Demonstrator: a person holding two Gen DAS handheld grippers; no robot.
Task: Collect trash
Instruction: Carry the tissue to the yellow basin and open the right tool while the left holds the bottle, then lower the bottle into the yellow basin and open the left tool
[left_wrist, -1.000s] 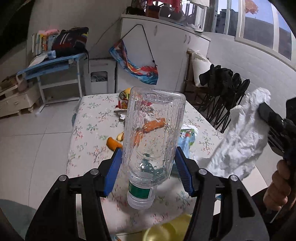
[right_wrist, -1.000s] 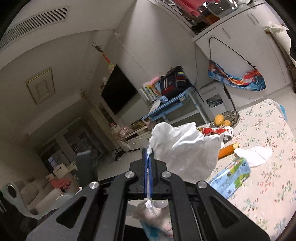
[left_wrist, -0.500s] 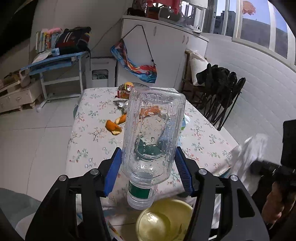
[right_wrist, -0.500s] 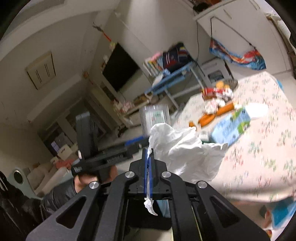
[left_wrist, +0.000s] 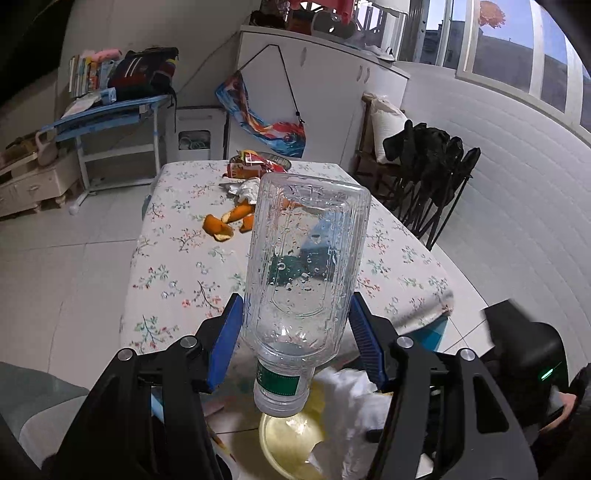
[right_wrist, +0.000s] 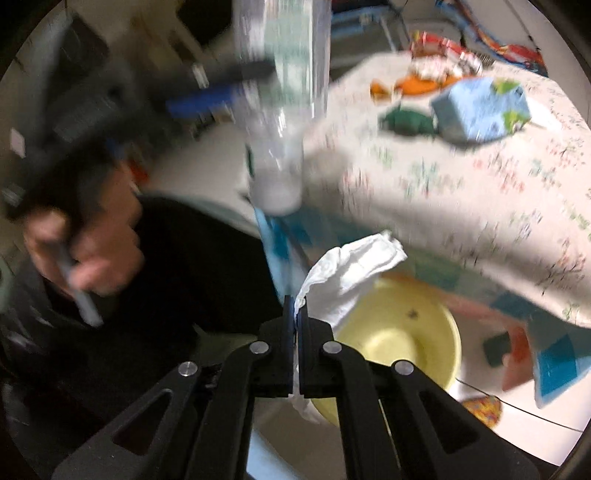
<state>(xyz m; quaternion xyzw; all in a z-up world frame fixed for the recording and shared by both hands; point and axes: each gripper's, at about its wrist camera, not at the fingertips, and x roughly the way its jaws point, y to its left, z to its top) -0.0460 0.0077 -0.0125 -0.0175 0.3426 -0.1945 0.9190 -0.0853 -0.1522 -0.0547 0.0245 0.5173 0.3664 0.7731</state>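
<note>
from my seat: clear plastic bottle (left_wrist: 306, 258) with a green label band on its neck, centre frame. blue pads on black fingers (left_wrist: 225, 343). tablecloth (left_wrist: 177, 266) is white with little floral sprigs. orange peel (left_wrist: 218, 230) upper middle. pale yellow basin (right_wrist: 399, 343) lower right, white crumpled tissue (right_wrist: 351, 273) over it. light blue carton (right_wrist: 480, 109) upper right.

bottle (left_wrist: 306, 280): clear plastic, empty but wet inside, green label at neck, cap end down, clamped between your left gripper (left_wrist: 297, 343) pads | tissue (right_wrist: 351, 269): white, crumpled, pinched in your right gripper (right_wrist: 295, 314), hanging over yellow basin (right_wrist: 402, 332)
</note>
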